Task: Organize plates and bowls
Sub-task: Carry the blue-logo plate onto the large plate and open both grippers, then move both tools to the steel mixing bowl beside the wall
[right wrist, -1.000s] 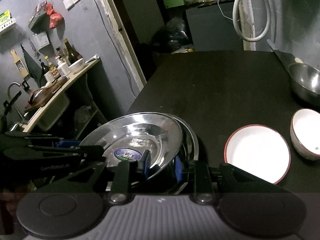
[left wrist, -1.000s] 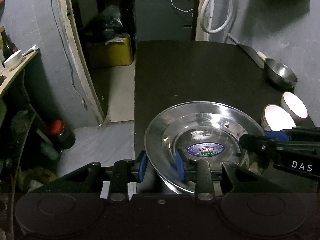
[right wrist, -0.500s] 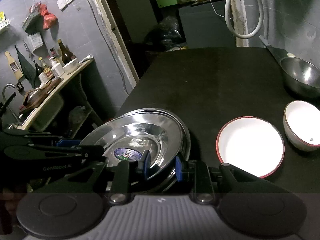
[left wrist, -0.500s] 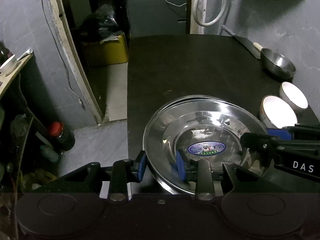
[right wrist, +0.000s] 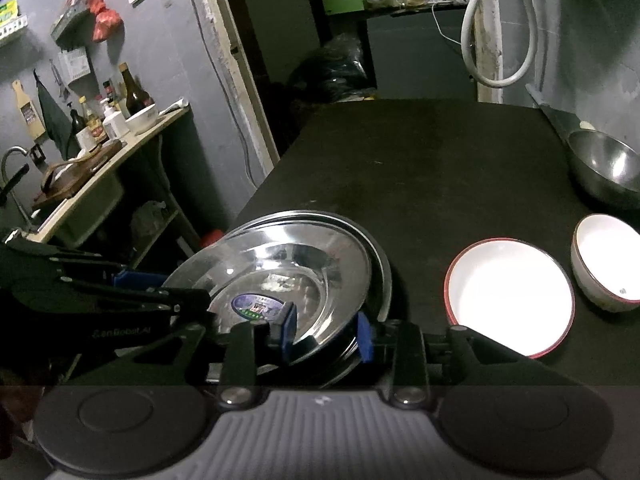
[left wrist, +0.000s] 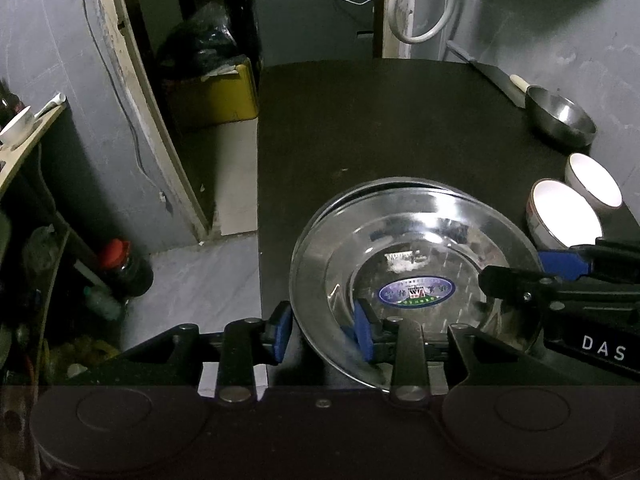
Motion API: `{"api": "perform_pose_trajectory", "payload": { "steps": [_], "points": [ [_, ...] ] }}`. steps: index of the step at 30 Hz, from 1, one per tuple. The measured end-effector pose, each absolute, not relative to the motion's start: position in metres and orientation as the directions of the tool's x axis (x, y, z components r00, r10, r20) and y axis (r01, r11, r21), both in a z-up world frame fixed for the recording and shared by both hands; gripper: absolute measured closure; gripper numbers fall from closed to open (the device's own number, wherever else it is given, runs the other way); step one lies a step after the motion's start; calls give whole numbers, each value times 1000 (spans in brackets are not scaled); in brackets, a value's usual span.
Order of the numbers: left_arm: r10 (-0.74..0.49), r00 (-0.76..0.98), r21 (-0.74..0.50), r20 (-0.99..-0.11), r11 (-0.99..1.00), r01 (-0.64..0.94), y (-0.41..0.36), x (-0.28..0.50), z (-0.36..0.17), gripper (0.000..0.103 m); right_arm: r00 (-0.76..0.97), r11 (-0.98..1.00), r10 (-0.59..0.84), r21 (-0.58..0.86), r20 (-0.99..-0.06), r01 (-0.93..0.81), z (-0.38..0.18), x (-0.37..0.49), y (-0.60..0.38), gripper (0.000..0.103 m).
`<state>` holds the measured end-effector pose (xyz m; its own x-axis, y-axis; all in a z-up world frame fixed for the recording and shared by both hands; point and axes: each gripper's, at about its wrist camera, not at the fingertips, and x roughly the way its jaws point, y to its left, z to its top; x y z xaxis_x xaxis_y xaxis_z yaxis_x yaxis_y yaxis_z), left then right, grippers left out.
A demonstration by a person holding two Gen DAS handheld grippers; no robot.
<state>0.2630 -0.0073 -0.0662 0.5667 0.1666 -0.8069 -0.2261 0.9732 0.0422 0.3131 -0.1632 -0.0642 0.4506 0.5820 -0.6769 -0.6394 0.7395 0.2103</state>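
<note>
A steel plate with a blue sticker (left wrist: 416,240) (right wrist: 304,256) lies nested on a second steel plate (left wrist: 360,190) (right wrist: 382,272) at the near left of the black table (left wrist: 380,120). My left gripper (left wrist: 321,332) straddles the near rim, its pads apart from the metal. My right gripper (right wrist: 326,334) straddles the rim from the right side. Its jaws are opening, with the rim between them and the right pad clear of it. A red-rimmed white bowl (right wrist: 508,296), a smaller white bowl (right wrist: 608,268) and a steel bowl (right wrist: 608,168) stand to the right.
The table's left edge (left wrist: 260,200) drops to the floor, where a red-capped jar (left wrist: 124,268) stands. A knife (left wrist: 492,76) lies along the right wall behind the steel bowl. A shelf with bottles (right wrist: 100,120) is far left. Bare tabletop stretches behind the plates.
The top steel plate has sunk from a tilted, offset hold to rest nested on the lower plate. The right gripper's pads have spread apart.
</note>
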Motion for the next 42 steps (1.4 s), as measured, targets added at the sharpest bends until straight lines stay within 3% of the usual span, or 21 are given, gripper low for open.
{"api": "perform_pose_trajectory", "payload": {
  "steps": [13,21,28,30,34,39,42],
  "points": [
    [170,556,58,-814,975,-213,-9,266,-73,65,460,741,581,202,-672,-640,-69,315,-162,65],
    [173,557,70,-813,977,-201,-9,268,-72,55,463,741,586,208,-665,-639,-70,313,-162,57],
    [183,553,82,-813,976,-203,-6,270,-70,52,466,741,588,209,-661,-638,-67,314,-162,54],
    [187,555,83,-811,975,-206,-6,270,-69,48,487,751,577,191,-656,-633,-66,313,-162,43],
    [196,560,90,-805,973,-211,-6,270,-68,43,507,767,567,191,-649,-613,-65,315,-170,42],
    [211,590,92,-780,970,-225,-9,270,-61,17,535,792,548,193,-643,-579,-64,316,-182,28],
    [209,618,78,-758,970,-232,-11,269,-54,9,558,812,533,198,-636,-550,-63,315,-194,17]
  ]
}}
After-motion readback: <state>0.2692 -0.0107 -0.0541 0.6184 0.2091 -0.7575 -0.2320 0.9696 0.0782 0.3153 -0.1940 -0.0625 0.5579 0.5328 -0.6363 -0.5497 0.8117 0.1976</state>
